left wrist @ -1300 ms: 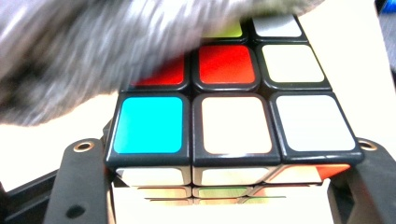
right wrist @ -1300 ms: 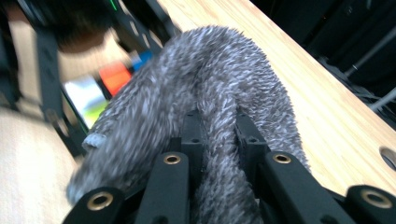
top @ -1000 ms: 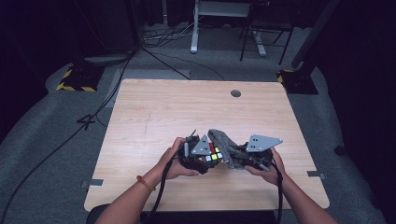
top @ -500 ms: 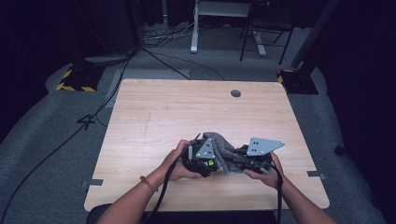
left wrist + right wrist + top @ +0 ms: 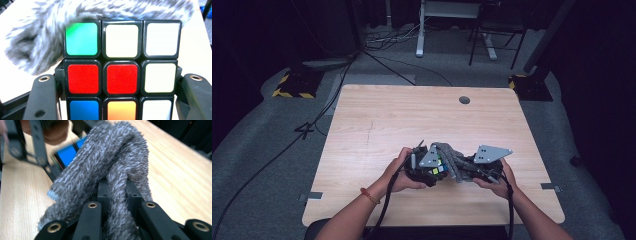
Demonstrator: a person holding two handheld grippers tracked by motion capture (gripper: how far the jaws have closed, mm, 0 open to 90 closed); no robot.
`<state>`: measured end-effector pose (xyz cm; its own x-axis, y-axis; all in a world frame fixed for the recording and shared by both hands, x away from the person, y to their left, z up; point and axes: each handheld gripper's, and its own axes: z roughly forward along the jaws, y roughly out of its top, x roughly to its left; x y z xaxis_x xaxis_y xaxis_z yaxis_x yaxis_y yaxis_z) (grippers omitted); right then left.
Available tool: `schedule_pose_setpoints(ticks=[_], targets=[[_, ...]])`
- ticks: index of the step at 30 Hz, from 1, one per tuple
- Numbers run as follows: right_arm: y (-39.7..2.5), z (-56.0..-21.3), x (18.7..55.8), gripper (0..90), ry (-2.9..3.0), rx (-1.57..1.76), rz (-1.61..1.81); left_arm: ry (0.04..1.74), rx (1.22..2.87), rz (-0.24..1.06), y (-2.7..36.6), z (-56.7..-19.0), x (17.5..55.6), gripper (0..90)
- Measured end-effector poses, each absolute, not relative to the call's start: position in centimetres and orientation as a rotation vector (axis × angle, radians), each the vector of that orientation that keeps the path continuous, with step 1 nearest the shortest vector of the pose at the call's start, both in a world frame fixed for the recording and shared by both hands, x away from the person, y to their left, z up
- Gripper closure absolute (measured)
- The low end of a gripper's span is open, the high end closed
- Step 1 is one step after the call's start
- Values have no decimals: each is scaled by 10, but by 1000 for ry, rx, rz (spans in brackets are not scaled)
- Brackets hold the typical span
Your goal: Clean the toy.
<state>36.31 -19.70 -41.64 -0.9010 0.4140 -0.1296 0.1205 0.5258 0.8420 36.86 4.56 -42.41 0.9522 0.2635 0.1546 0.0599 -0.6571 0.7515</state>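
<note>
A Rubik's cube (image 5: 122, 72) with white, red, green, blue and orange stickers sits between the jaws of my left gripper (image 5: 117, 100), which is shut on it. A fuzzy grey cloth (image 5: 110, 170) is pinched in my right gripper (image 5: 117, 192) and lies draped against the cube (image 5: 438, 167). In the high view both grippers meet near the table's front middle, my left gripper (image 5: 424, 167) on the left, my right gripper (image 5: 467, 167) on the right, the cloth (image 5: 451, 159) between them. The grey cloth (image 5: 42, 45) shows blurred behind the cube.
The light wooden table (image 5: 387, 120) has a round cable hole (image 5: 464, 100) at the back. Cables (image 5: 387, 210) trail off the front edge. Beyond the table are a desk frame (image 5: 447, 20) and yellow-black striped bases (image 5: 292, 82) on the grey floor.
The two grippers have closed in on each other. The cloth now lies over the cube's top, covering most of the coloured face that showed a second ago.
</note>
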Motion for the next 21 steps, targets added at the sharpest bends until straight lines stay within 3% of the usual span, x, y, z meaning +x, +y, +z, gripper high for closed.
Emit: schedule_pose_setpoints(ticks=[13, 21], targets=[[-186, -402, 343, 781, 2447, 335, 1388, 214, 2312, 318, 38, -431, 367, 335], [-192, -407, 354, 781, 2431, 395, 1348, 215, 2281, 343, 40, -425, 365, 335]])
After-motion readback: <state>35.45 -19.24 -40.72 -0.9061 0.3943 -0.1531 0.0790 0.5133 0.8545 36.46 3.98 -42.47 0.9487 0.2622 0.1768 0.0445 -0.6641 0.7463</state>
